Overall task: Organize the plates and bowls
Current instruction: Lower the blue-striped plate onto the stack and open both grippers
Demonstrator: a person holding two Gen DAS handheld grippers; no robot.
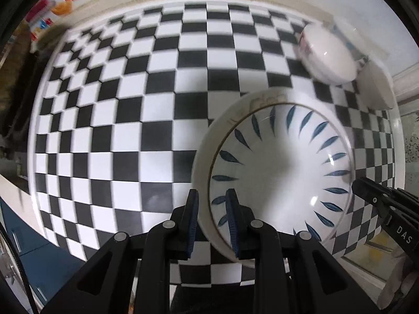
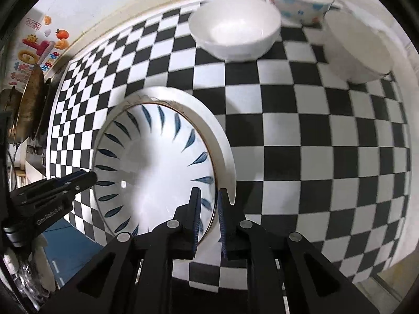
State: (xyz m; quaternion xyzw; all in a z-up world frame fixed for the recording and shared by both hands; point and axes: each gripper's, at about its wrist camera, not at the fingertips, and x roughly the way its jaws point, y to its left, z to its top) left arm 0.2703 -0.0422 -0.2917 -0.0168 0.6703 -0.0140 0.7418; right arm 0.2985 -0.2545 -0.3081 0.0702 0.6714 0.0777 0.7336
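A large white bowl with blue leaf marks [image 1: 282, 172] is held over the checkered table. My left gripper [image 1: 212, 210] is shut on its near-left rim, one finger outside and one inside. My right gripper [image 2: 209, 210] is shut on the opposite rim of the same bowl [image 2: 157, 167]. Each gripper shows in the other's view, the right one [image 1: 377, 201] at the bowl's right edge and the left one [image 2: 62, 185] at its left edge. A plain white bowl [image 2: 233, 28], a blue-patterned bowl [image 2: 298, 0] and another white bowl [image 2: 358, 47] stand at the far side.
The black and white checkered table [image 1: 125, 99] has a white rim. A wall with fruit stickers [image 2: 49, 44] is at the far left, with pans [image 2: 31, 99] beside it. White bowls [image 1: 327, 52] sit at the far right in the left wrist view.
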